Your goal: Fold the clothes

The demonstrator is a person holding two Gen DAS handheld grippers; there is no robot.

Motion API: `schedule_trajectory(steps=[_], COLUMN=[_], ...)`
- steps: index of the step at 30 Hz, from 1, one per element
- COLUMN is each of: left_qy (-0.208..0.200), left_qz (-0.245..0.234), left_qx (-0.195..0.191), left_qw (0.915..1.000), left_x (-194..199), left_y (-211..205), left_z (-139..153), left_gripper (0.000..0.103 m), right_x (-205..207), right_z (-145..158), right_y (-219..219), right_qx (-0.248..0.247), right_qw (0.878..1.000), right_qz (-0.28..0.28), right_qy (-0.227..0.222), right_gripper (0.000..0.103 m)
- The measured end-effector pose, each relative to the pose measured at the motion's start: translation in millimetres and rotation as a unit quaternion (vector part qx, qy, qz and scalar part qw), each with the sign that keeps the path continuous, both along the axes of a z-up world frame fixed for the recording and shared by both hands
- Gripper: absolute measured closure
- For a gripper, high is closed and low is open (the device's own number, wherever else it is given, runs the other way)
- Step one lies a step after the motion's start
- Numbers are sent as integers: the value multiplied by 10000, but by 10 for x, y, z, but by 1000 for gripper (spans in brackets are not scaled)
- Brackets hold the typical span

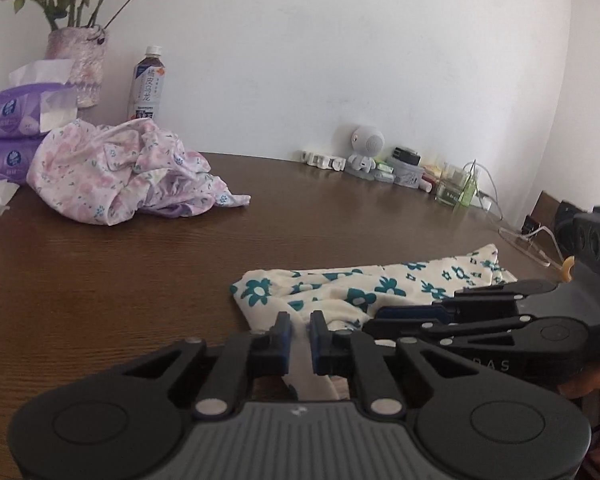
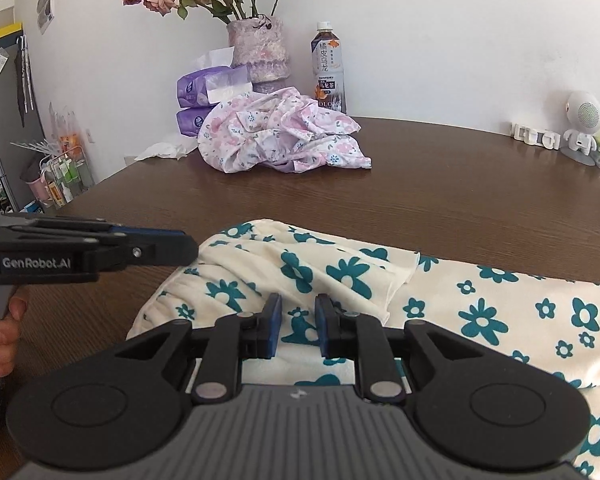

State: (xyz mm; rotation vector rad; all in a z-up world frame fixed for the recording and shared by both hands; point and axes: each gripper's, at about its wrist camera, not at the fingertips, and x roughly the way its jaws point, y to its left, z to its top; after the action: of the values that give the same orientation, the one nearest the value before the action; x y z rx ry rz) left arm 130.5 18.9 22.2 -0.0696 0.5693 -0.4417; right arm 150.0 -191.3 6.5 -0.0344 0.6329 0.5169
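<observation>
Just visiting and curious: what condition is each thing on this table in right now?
Cream garment with teal flowers: lying partly folded on the brown wooden table.
Pink floral garment: crumpled heap, unfolded.
Capped tea bottle: upright.
Purple tissue pack: open.
Left gripper: closed on cream cloth.
Right gripper: nearly closed, pinching a cloth fold.

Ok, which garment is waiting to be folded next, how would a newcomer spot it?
Start at the brown wooden table and look to its far corner by the wall, below the vase of dried roses. The crumpled pink floral garment lies heaped before the purple tissue packs; unlike the cream garment with teal flowers, it is bunched.
</observation>
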Motion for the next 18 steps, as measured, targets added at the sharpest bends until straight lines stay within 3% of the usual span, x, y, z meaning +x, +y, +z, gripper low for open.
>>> schedule_trajectory(steps=[4, 9, 13, 18], left_qy=[7, 53, 100, 254], left_qz=[-27, 41, 104, 152], left_qx=[242, -177, -419, -372], left_qw=[9997, 9998, 9990, 9989], left_x=[3, -83, -212, -292], left_y=[-82, 95, 257, 295], left_z=[-45, 44, 100, 36], left_gripper=[95, 94, 93, 93], right_x=[-11, -133, -420, -409], right_z=[0, 143, 344, 288], right_y=[17, -54, -46, 201], right_qx=[-72, 143, 353, -43], right_qw=[9999, 9996, 9971, 9962], right_qz=[15, -3, 459, 731], right_qy=[-69, -247, -497, -478], right_gripper=[86, 86, 86, 83])
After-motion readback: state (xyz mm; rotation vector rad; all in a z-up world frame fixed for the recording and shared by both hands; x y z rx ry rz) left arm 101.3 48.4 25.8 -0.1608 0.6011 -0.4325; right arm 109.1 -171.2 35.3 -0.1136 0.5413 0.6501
